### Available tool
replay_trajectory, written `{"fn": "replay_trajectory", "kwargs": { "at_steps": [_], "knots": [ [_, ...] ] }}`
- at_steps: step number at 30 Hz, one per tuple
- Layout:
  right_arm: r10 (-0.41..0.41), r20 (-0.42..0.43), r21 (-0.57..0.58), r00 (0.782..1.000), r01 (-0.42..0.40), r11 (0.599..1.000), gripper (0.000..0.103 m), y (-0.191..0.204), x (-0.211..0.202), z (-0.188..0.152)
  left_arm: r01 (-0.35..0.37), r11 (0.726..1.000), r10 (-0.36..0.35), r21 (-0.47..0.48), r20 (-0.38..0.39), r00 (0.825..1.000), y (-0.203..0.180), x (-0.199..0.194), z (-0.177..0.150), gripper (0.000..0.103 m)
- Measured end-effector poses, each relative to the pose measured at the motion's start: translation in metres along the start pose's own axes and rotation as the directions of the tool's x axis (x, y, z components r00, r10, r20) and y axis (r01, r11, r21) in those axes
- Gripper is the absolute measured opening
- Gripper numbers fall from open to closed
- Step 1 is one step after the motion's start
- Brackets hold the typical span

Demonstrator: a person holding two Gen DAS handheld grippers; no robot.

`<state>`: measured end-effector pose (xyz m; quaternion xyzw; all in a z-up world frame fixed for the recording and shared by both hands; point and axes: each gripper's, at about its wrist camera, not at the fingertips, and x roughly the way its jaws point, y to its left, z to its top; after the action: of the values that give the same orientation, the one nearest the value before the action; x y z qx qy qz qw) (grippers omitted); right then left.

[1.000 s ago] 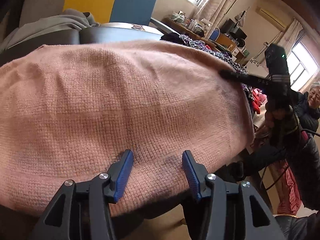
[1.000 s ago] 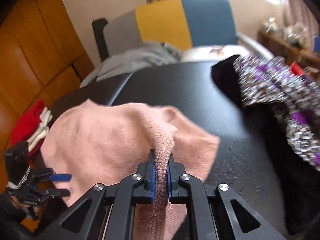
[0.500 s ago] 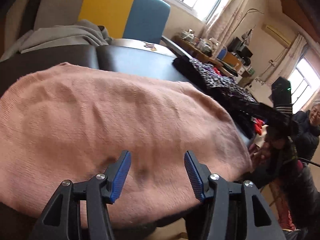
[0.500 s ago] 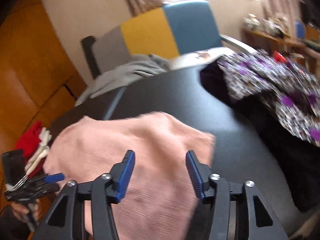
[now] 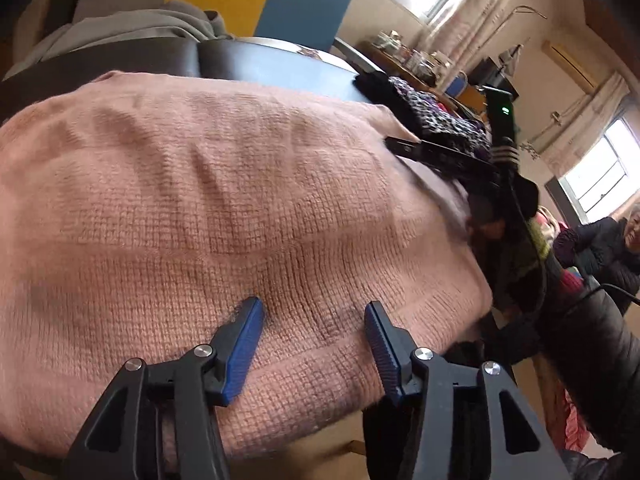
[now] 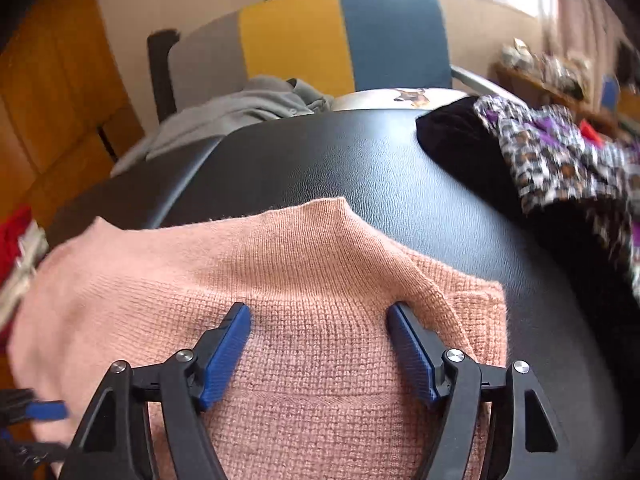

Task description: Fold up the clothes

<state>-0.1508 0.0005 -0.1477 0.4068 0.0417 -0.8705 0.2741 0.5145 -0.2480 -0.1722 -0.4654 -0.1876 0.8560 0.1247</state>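
A pink knitted sweater lies spread on the black padded table, its edge hanging over the near side. My left gripper hovers over the sweater's near hem; its jaws are closing a little, and nothing is pinched between them. My right gripper sits low over the sweater near its right corner. Its jaws are opening, the knit lies flat beneath them and the pads do not press on it. In the left wrist view the right gripper's fingers reach in at the sweater's far right edge.
A leopard-print garment on dark cloth is piled at the table's right. A grey garment lies on the grey, yellow and blue chair behind. Red and white clothes sit at the left. A person sits at the far right.
My right gripper let go of the sweater fold it was pinching, opened wide and sank closer to the cloth, which now lies flat. The left gripper stayed over the near hem.
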Motion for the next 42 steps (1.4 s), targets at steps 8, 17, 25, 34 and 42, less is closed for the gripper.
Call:
{"fn": "replay_trajectory", "kwargs": {
  "at_steps": [8, 17, 25, 34, 42],
  "knots": [
    [0.028, 0.009, -0.009, 1.000, -0.028, 1.000, 0.080, -0.001, -0.004, -0.002, 0.001, 0.975, 0.056, -0.223, 0.251, 0.966, 0.067, -0.086, -0.012, 0.054],
    [0.010, 0.071, -0.111, 0.997, -0.002, 0.994, 0.083, 0.054, -0.041, 0.014, -0.157, 0.919, 0.251, -0.362, 0.227, 0.941, 0.130, -0.128, -0.051, 0.055],
    [0.091, -0.019, -0.314, 0.996, -0.092, 0.945, 0.096, 0.139, -0.010, 0.008, -0.081, 0.922, 0.191, -0.377, 0.263, 0.946, 0.125, -0.141, -0.081, 0.053],
    [0.194, -0.015, -0.192, 0.981, -0.194, 0.962, 0.103, 0.110, 0.009, 0.004, 0.010, 0.879, 0.142, -0.476, 0.282, 0.949, 0.189, -0.151, -0.080, 0.055],
    [0.185, -0.008, -0.200, 0.983, -0.183, 0.963, 0.103, 0.111, 0.010, 0.000, -0.065, 0.909, 0.163, -0.413, 0.207, 0.965, 0.176, -0.157, -0.084, 0.005]
  ]
}}
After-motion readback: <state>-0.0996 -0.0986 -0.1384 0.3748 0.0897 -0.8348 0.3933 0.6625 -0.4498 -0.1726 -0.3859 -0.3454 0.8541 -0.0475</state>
